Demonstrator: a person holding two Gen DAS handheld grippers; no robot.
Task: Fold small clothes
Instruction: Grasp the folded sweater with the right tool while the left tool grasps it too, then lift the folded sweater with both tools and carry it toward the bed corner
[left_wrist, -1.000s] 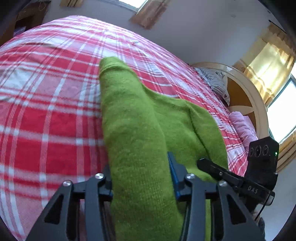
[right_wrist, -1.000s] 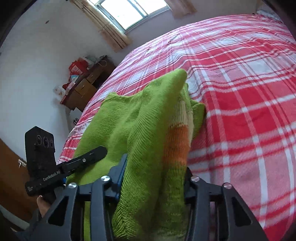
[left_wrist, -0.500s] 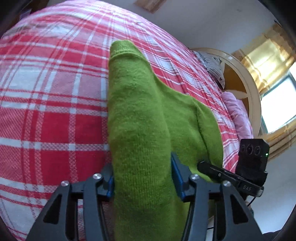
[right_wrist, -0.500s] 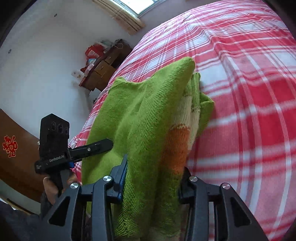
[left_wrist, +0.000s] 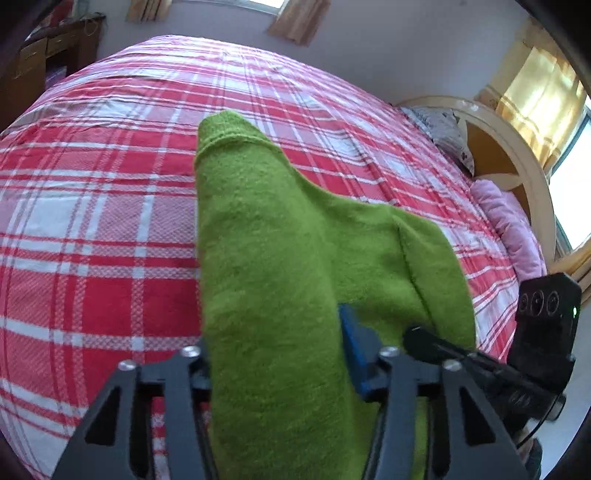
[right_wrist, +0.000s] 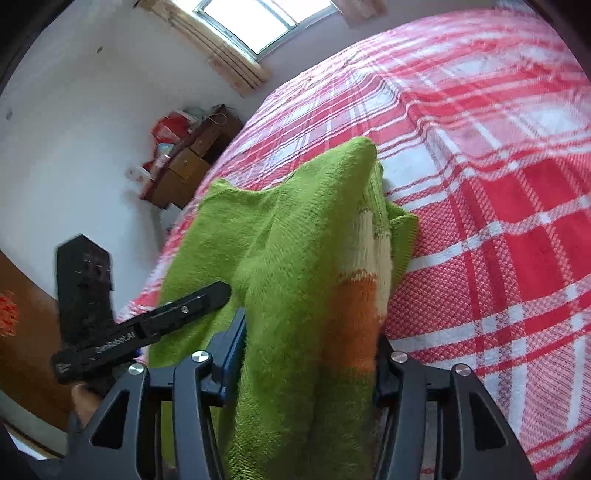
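Both grippers clamped on the green sweater, side by side.

The left gripper (left_wrist: 275, 365) points steeply down, its fingers (left_wrist: 356, 350) pressing a thick fold of the green sweater (left_wrist: 280, 258) between them; its jaws have just been closing. The right gripper (right_wrist: 310, 354) tilts down less steeply, a bunched fold gripped between its fingers (right_wrist: 232, 347), its jaws having just been opening. A hand (right_wrist: 86, 400) shows under the left gripper's handle.

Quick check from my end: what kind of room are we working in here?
Most likely a home bedroom. A bed with a red plaid bedspread fills the view, with a curved headboard and pillows at one end, a wooden dresser against the wall and a curtained window.
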